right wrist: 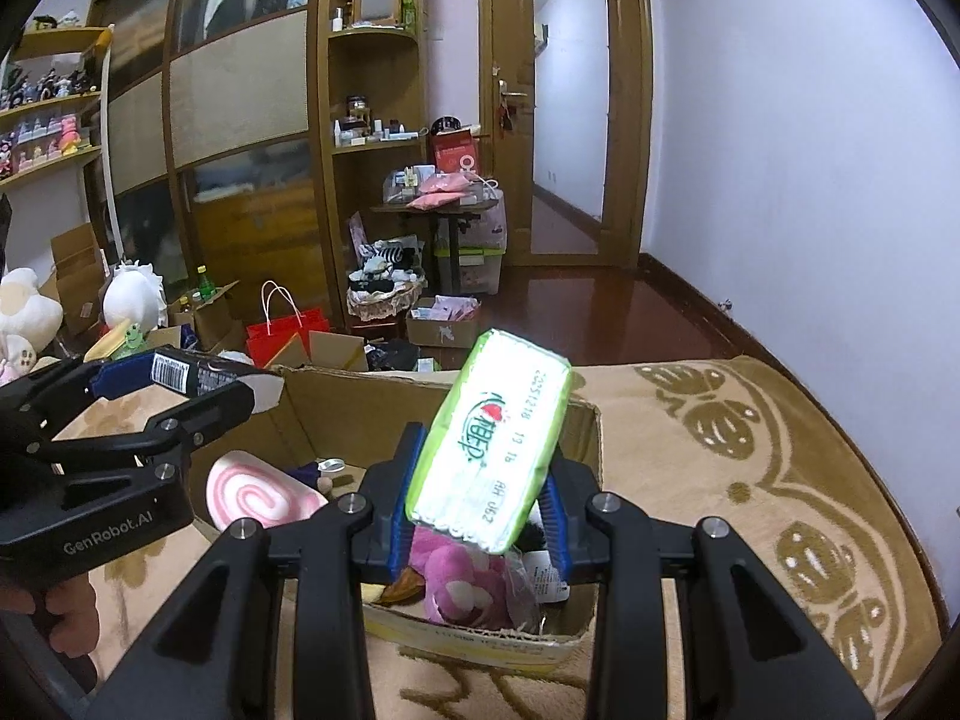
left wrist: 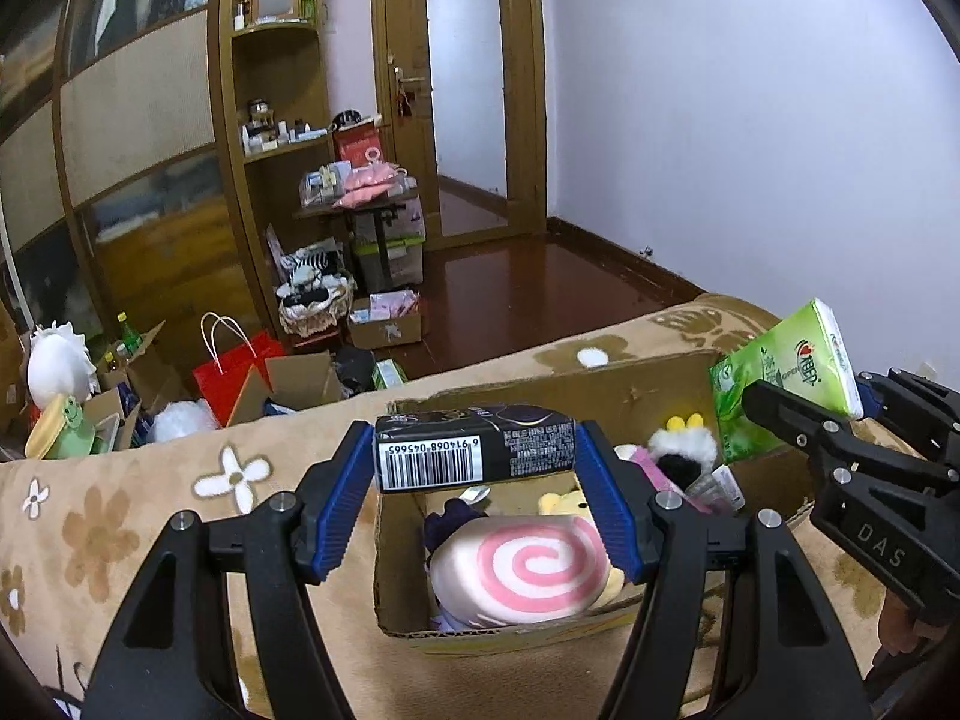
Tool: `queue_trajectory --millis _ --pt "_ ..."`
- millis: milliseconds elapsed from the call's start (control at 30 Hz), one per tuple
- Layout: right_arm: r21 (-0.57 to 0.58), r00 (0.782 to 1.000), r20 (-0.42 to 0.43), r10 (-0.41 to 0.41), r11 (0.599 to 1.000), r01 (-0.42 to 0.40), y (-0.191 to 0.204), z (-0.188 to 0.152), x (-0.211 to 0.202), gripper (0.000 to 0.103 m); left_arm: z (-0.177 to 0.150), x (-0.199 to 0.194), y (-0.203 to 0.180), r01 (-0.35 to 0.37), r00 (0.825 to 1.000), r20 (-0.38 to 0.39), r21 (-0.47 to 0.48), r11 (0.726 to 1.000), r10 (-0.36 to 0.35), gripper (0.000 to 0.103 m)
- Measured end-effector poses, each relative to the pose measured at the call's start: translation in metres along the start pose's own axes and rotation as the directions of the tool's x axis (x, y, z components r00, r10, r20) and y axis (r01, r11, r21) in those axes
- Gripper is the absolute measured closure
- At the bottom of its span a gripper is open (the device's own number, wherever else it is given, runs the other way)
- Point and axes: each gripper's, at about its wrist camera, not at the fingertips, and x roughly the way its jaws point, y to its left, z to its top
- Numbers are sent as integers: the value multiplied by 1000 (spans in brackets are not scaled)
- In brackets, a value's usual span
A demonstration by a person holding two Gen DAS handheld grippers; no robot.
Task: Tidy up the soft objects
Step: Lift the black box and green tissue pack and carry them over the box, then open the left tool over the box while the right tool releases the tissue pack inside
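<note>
My left gripper (left wrist: pixel 474 450) is shut on a black tissue pack (left wrist: pixel 474 450) with a barcode, held above the open cardboard box (left wrist: pixel 396 552). My right gripper (right wrist: pixel 483 474) is shut on a green tissue pack (right wrist: pixel 492 450), tilted over the same box (right wrist: pixel 582 438). The green pack (left wrist: pixel 780 378) and the right gripper show at the right of the left wrist view. The black pack (right wrist: pixel 192 375) and the left gripper show at the left of the right wrist view. Inside the box lie a pink swirl plush (left wrist: pixel 522 570), a pink plush (right wrist: pixel 462 582) and other soft toys.
The box rests on a beige flowered blanket (left wrist: pixel 120 516) over a bed. Beyond the bed edge the floor holds a red paper bag (left wrist: pixel 234 372), cardboard boxes, plush toys (right wrist: pixel 135 294) and a basket (left wrist: pixel 312 306). A wooden wardrobe, shelves and a door stand behind.
</note>
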Motion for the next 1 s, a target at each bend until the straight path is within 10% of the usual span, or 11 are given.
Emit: queue_trajectory --millis 1000 --pt "99 992 -92 85 992 -75 -12 -14 24 63 -15 18 0 7 997 -74 -2 1000 -7 24"
